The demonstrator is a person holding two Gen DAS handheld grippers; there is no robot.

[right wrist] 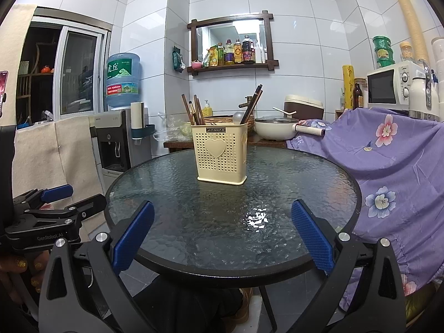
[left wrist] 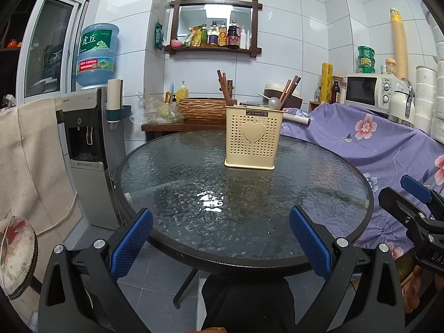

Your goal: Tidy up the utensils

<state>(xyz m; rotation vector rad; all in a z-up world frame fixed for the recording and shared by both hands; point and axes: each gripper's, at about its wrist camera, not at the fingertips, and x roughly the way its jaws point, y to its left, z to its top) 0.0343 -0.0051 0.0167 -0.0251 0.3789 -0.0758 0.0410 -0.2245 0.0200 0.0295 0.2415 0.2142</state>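
A cream perforated utensil holder (left wrist: 253,138) (right wrist: 219,154) with a heart on its front stands upright on the round glass table (left wrist: 194,194) (right wrist: 194,222), toward the far side. Brown chopsticks (left wrist: 224,88) (right wrist: 194,109) lean in its left part, more chopsticks (left wrist: 290,90) (right wrist: 253,102) and a metal spoon (left wrist: 273,102) (right wrist: 238,117) in its right part. My left gripper (left wrist: 220,219) is open and empty, held near the table's front edge. My right gripper (right wrist: 222,213) is open and empty, also at the front edge. Each gripper shows at the side of the other's view.
A water dispenser (left wrist: 91,144) (right wrist: 116,141) stands left of the table. A purple floral cloth (left wrist: 374,149) (right wrist: 388,166) covers furniture on the right. Behind the table, a wooden counter holds a woven basket (left wrist: 205,109), a white pot (right wrist: 274,129) and a microwave (left wrist: 369,90).
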